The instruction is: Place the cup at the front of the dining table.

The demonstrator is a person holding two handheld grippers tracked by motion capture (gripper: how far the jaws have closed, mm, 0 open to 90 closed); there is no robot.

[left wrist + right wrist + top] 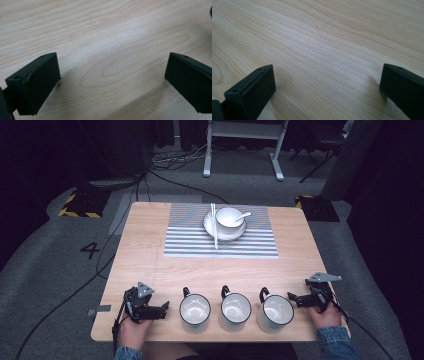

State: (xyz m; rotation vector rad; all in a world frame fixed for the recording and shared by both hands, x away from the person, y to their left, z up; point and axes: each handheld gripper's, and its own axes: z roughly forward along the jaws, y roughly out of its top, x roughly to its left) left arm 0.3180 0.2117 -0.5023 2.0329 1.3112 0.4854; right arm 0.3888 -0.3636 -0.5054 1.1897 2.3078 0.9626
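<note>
Mugs stand in a row of three along the near table (150, 250) edge, between the two grippers: left mug (195, 312) just beside the left gripper (162, 310), middle mug (235, 310) further along, right mug (275, 314) just beside the right gripper (292, 297). All three are white with dark rims and dark handles, upright, apparently empty; handles point away from the person. Left gripper rests low over bare wood, jaws wide apart, nothing between them; right gripper likewise, jaws spread and empty. Main risk, as judged: each mug sits close to the table edge and close to its neighbour, so a sideways approach could nudge one into the next or tip it off. Glazed walls look slick; a shallow pinch on the rim may slip. Well ahead of both grippers, a bowl (229, 218) with spoon (243, 215) sits on a plate (210, 227) atop a striped mat (220, 247), chopsticks (214, 226) laid across.
</note>
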